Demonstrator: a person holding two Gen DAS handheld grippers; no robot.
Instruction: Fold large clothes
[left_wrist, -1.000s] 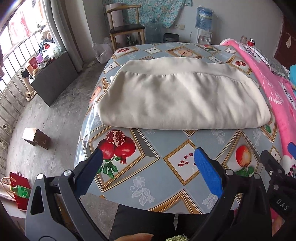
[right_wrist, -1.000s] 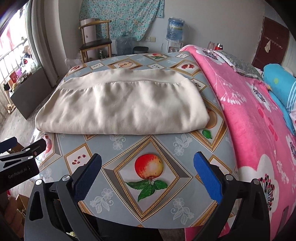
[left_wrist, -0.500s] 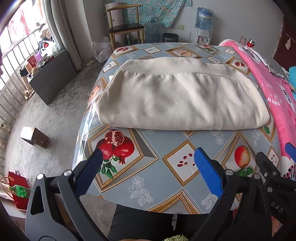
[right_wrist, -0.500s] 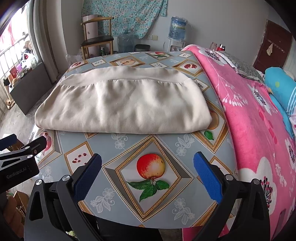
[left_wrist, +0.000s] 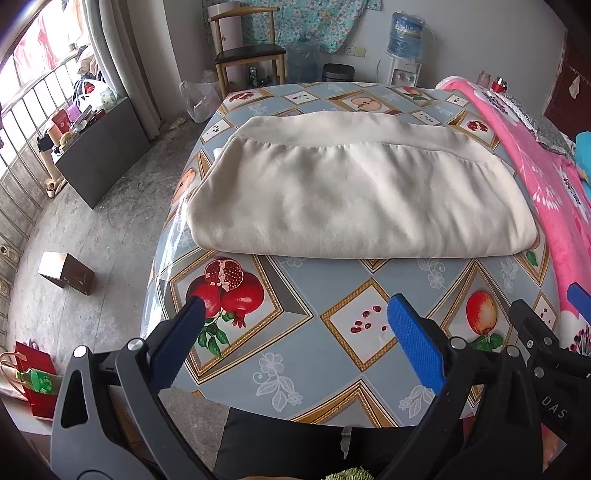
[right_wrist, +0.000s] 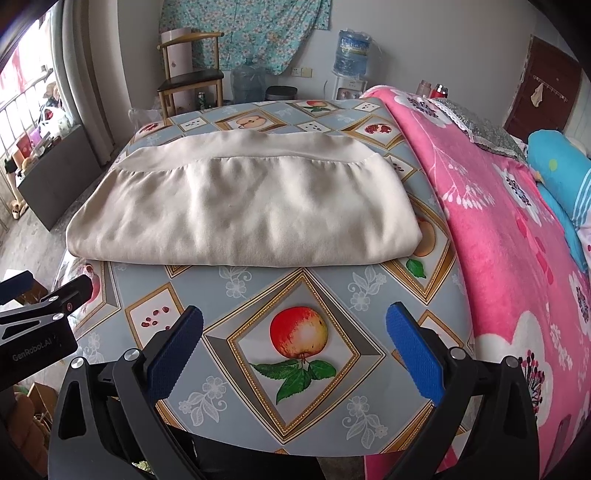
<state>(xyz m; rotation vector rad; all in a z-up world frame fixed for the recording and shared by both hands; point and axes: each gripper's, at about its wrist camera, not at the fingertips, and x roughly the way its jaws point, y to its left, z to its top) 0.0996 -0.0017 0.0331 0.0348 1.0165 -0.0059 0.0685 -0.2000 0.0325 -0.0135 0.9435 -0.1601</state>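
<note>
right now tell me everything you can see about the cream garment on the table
The garment is a plain cream, soft-looking fabric, folded into a wide, roughly rectangular bundle. A smoother band runs along its far edge, with small gathers just below it; the near edge is a rounded fold. It lies flat with light wrinkles on the fruit-print tablecloth, its right end close to the pink blanket. Neither gripper touches it: left gripper and right gripper are open, short of it.
</note>
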